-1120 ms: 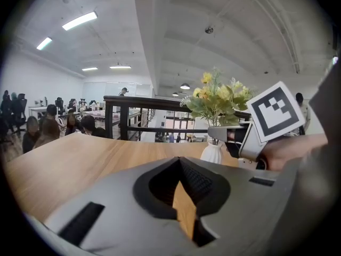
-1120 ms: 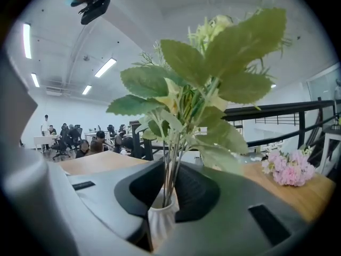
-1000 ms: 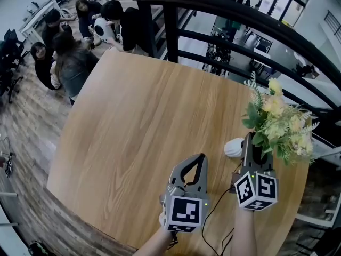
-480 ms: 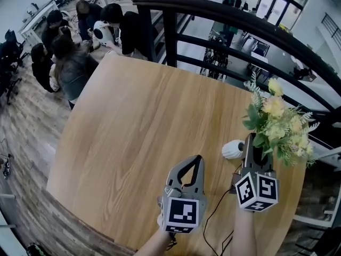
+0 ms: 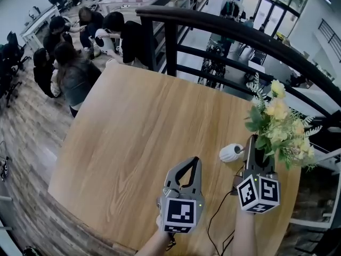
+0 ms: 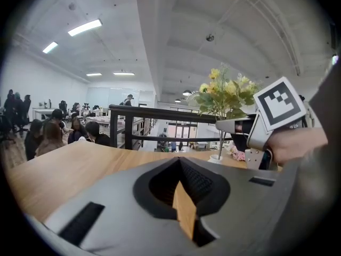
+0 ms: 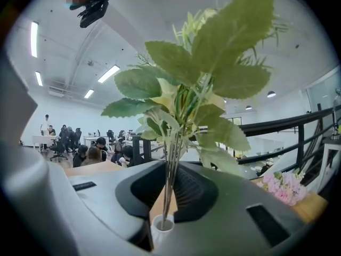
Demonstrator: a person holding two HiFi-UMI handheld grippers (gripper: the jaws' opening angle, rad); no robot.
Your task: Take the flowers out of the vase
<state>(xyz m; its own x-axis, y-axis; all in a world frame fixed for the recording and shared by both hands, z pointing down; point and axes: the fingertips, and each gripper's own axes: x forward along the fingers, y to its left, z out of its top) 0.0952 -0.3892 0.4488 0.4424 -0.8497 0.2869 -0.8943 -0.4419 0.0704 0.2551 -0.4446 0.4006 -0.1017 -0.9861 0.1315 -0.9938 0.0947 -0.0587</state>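
Pinching the thin stems of the flowers (image 5: 277, 124) just above the mouth of the white vase (image 5: 230, 153), the right gripper (image 5: 250, 141) holds the bunch, whose stem ends are still inside the vase, near the right edge of the wooden table (image 5: 138, 127). Broad green leaves fill most of the right gripper view. Beside it hovers the left gripper (image 5: 196, 160), jaws pressed together on nothing. A black cable (image 5: 216, 217) trails between the two. Behind the table runs a black railing (image 5: 224, 28), and people (image 5: 74, 68) cluster beyond its far left corner.
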